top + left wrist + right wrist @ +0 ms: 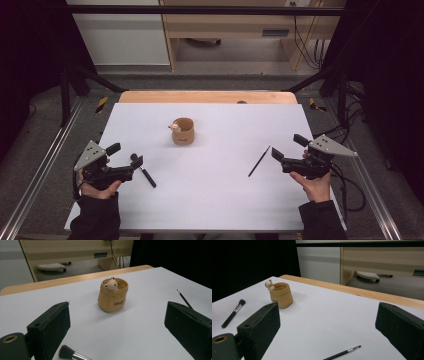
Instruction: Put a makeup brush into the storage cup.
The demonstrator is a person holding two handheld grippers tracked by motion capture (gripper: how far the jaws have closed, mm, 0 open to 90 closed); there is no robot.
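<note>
Pouch [183, 132]: tan, upright, mid-table [215, 200], between the two tools.
Left gripper [138, 161]: jaws spread, empty, brush [148, 177] just beside.
Right gripper [276, 153]: jaws spread, empty, near liner [259, 161].
Brush: flat, left of pouch.
Liner: thin, flat, right side.

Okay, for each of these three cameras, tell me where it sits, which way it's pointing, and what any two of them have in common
High view: above the person's side, facing forward and down on the white table; both hands, left gripper and right gripper show.
Left gripper view: rides the left gripper, looks across the table at the tan pouch; its open black jaws show.
Right gripper view: rides the right gripper, looks toward the far left of the table; its open jaws show.
Shared: all three show the pouch, the makeup brush and the thin brush.
</note>
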